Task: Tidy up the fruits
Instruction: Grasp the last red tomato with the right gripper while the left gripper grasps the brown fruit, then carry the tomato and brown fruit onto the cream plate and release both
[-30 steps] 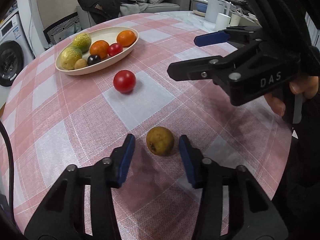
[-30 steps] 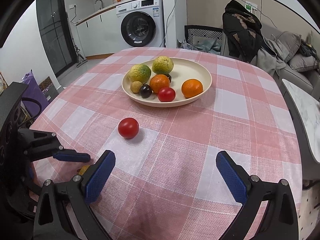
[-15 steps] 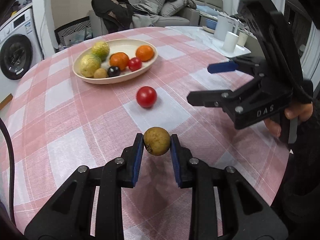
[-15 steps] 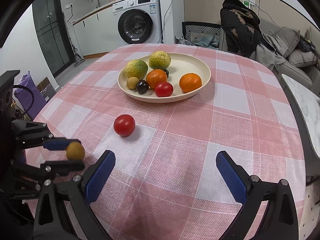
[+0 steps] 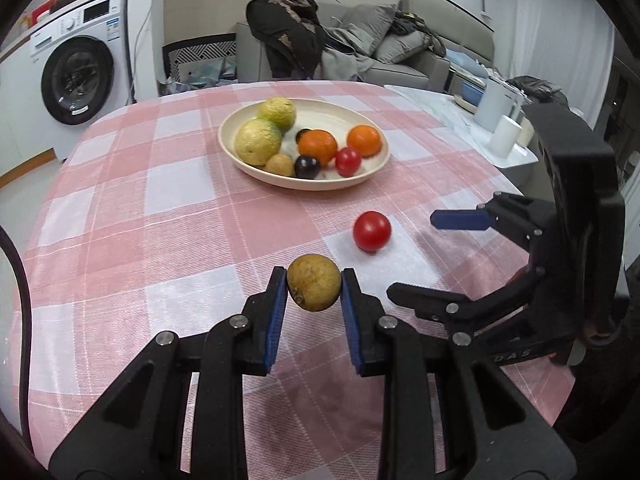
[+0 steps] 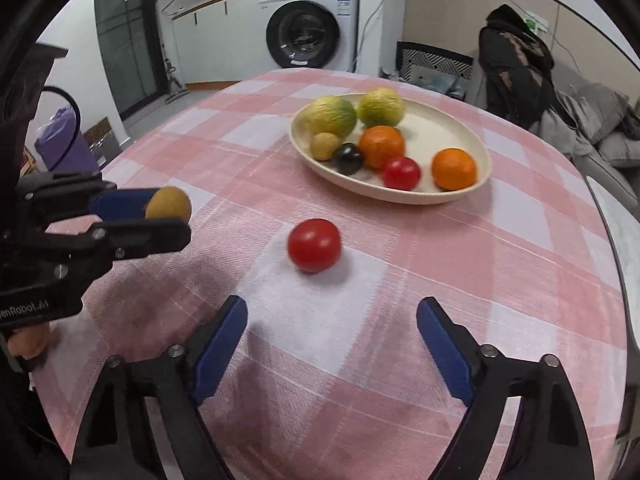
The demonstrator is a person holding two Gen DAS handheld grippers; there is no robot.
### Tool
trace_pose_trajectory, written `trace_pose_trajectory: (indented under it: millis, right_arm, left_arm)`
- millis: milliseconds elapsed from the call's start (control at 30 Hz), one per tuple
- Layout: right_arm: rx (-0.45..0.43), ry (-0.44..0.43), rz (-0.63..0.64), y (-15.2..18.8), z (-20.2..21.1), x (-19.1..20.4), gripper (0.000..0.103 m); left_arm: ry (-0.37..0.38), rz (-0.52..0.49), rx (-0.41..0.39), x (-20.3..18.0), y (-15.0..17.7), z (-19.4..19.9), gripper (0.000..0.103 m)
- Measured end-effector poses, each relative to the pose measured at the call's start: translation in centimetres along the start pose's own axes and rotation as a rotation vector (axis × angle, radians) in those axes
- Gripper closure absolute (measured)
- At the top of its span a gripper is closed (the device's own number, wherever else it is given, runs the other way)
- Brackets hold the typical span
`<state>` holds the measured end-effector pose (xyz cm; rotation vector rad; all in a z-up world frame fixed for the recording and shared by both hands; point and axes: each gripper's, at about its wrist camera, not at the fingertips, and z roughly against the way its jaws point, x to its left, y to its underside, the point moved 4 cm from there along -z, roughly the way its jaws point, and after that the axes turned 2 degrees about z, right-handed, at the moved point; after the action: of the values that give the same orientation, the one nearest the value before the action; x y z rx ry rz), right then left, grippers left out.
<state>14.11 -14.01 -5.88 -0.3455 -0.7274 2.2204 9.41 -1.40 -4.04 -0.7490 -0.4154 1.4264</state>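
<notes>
Two fruits were left outside the plate, and one of them was already airborne. From the left wrist view, the left gripper (image 5: 314,290) had its blue pads clamped on the brown fruit (image 5: 314,288) at lower centre of the frame, lifted clear of the checked bench (image 5: 120,216). Up at top centre sat the plate (image 5: 382,164), already carrying seven or so pieces: two yellow-green ones, two oranges, a small brown one, a dark plum and a small red one. The red tomato (image 5: 371,231) lay on the cloth between plate and gripper, untouched. At right of the frame hung the right gripper (image 5: 436,256), jaws spread wide with nothing in them. A second ago that brown fruit lay on the cloth between open pads; half a second ago the pads were closed on it, and now it rode higher with the plate looming larger.

Over to the right wrist view: the right gripper (image 6: 332,344) gaped wide at the bottom, the red tomato (image 6: 314,245) dead ahead at centre and much nearer than a second before. At left, the left gripper (image 6: 160,216) carried the brown fruit (image 6: 168,204), which earlier was barely visible down on the cloth. So, judging by this: most fruit plated, one in transit, one awaiting pickup.
</notes>
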Motion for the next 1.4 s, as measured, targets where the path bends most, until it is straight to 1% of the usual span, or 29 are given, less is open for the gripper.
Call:
trace_pose_trajectory:
  millis: [233, 300, 367, 400, 467, 600, 733, 767, 967, 1200, 1400]
  right_arm:
    - [-0.005, -0.035, -0.053, -1.7, -1.5, -0.1, 0.032]
    - [-0.003, -0.050, -0.069, -1.8, -1.7, -0.2, 0.038]
    - [-0.006, -0.050, -0.066, -1.9, -1.8, -0.2, 0.040]
    - [-0.008, -0.054, -0.063, -1.9, -1.7, -0.2, 0.043]
    - [-0.012, -0.062, -0.067, -1.9, -1.7, -0.3, 0.046]
    - [-0.014, -0.066, -0.064, -2.1, -1.8, -0.2, 0.056]
    - [-0.010, -0.038, -0.041, -2.2, -2.0, 0.0, 0.065]
    - [-0.010, -0.033, -0.036, -2.3, -2.0, 0.1, 0.071]
    - [-0.028, -0.035, -0.035, -2.3, -1.7, 0.0, 0.071]
    - [-0.090, -0.029, -0.061, -2.8, 0.1, -1.2, 0.071]
    - [-0.144, -0.013, -0.094, -3.3, 1.9, -2.8, 0.071]
  left_arm:
    - [-0.028, 0.041, -0.007, 1.6, -0.1, 0.2, 0.079]
    - [-0.030, 0.048, -0.005, 1.8, -0.1, 0.2, 0.079]
    - [-0.035, 0.045, -0.004, 1.7, 0.0, 0.1, 0.079]
    - [-0.039, 0.045, -0.004, 1.8, 0.0, 0.0, 0.079]
    - [-0.040, 0.047, 0.000, 1.7, 0.1, -0.2, 0.079]
    - [-0.047, 0.041, 0.003, 1.4, 0.2, -0.4, 0.079]
    - [-0.041, 0.041, -0.002, 1.2, 0.1, -0.5, 0.079]
    - [-0.043, 0.040, -0.004, 1.2, 0.1, -0.4, 0.079]
    - [-0.045, 0.051, -0.017, 1.4, -0.1, -0.2, 0.079]
    - [-0.043, 0.064, -0.028, 1.4, -0.3, -0.1, 0.079]
    - [-0.058, 0.078, -0.038, 1.5, -0.9, -0.2, 0.079]
